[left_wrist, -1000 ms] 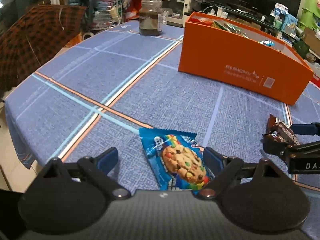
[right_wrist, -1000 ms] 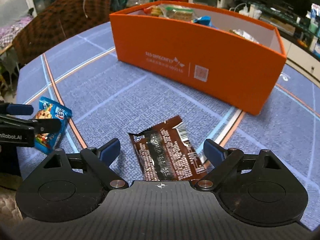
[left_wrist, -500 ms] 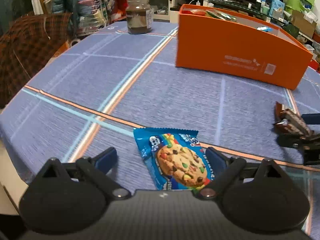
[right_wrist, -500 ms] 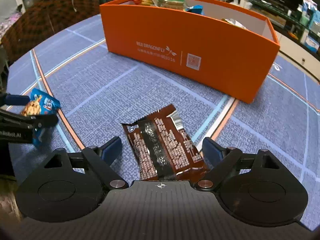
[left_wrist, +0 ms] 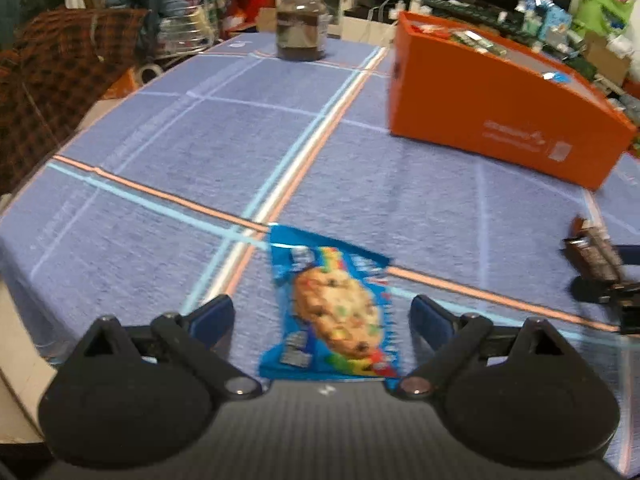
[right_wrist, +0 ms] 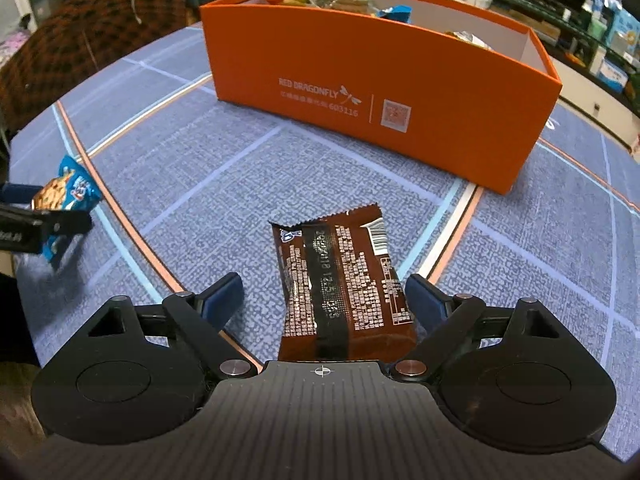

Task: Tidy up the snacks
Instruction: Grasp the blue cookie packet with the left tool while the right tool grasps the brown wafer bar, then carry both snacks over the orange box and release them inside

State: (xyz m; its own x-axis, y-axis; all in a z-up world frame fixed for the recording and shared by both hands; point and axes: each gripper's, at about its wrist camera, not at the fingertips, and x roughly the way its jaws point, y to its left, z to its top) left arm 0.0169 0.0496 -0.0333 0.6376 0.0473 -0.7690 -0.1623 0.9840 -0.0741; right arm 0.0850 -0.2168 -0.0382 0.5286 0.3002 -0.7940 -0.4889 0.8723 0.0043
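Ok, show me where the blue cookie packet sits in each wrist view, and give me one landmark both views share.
Left wrist view: the blue cookie packet lies bottom centre, between the open fingers of the left gripper.
Right wrist view: the same packet shows at the far left edge, partly hidden behind the left gripper's fingers.
Shared landmark: the orange box on the blue tablecloth.

Cloth point(right_wrist: 248, 168) on the surface: woven, matt. Cookie pack point(left_wrist: 332, 308) and brown wrapper point(right_wrist: 344, 280): glossy film. Box point(right_wrist: 360, 80): smooth matt card. Jar point(left_wrist: 301, 20): glass.
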